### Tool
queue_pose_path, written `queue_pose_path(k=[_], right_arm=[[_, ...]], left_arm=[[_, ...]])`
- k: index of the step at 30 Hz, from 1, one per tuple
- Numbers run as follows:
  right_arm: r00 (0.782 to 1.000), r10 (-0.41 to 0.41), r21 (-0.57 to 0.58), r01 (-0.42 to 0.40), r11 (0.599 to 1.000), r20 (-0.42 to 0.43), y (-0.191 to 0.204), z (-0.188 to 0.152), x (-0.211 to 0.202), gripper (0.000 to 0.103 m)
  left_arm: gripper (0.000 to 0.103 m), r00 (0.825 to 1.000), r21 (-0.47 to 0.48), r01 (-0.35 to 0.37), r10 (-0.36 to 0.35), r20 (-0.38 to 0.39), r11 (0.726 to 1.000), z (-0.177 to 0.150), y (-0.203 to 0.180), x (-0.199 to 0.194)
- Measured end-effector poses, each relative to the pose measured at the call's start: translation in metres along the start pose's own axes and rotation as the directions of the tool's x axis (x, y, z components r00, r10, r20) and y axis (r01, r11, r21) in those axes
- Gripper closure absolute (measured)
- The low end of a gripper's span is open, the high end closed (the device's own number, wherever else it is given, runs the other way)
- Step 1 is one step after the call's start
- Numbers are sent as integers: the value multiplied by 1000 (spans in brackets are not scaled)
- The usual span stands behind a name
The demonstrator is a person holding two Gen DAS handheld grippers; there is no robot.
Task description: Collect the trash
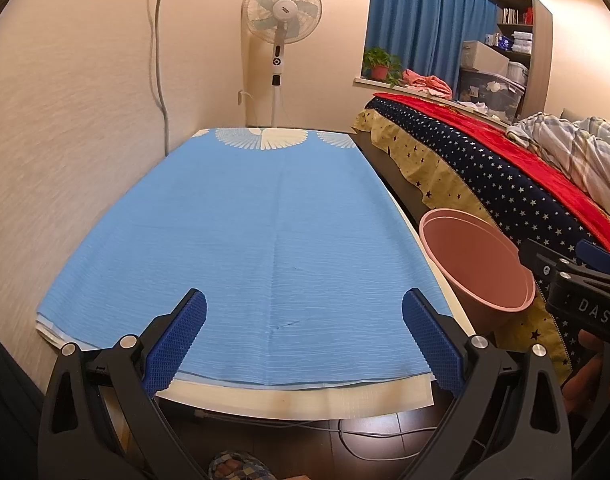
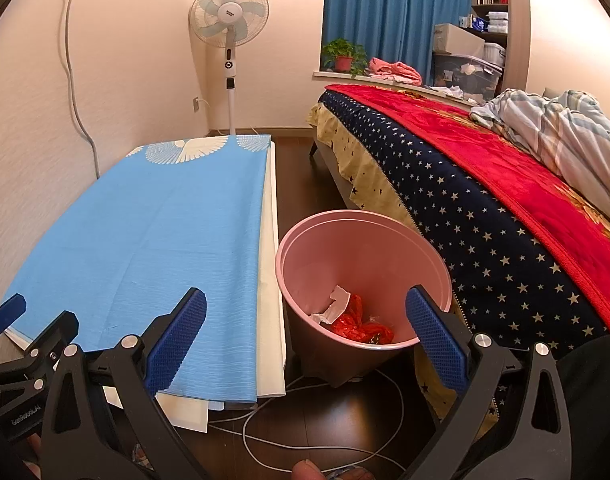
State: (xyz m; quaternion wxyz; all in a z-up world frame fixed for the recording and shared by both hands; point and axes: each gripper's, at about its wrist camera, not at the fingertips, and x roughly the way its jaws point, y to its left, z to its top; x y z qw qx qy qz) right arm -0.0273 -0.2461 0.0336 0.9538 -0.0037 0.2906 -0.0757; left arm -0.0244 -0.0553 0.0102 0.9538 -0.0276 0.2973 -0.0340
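Observation:
A pink bin [image 2: 365, 264] stands on the floor between the table and the bed; it also shows at the right of the left wrist view [image 1: 477, 268]. Inside it lie crumpled white paper [image 2: 337, 304] and a red plastic bag [image 2: 359, 322]. My right gripper [image 2: 305, 312] is open and empty, held above the bin's near rim. My left gripper [image 1: 303, 312] is open and empty over the near edge of the blue tablecloth [image 1: 257, 240]. No trash shows on the cloth. The right gripper's body [image 1: 577, 292] shows at the right edge of the left wrist view.
A bed with a star-patterned cover [image 2: 485, 216] and red blanket [image 2: 505, 160] runs along the right. A standing fan [image 2: 229, 16] is at the far wall. White cables [image 2: 325, 420] lie on the dark floor below the bin. A wall runs along the table's left.

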Motion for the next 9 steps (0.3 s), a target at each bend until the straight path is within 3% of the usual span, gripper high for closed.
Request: queue_pose_path(k=[9], right_arm=[[1000, 2, -3, -2, 1000, -4, 0, 0, 1, 5]], left_arm=[[8, 1000, 4, -13, 13, 4, 1000, 2, 1, 0]])
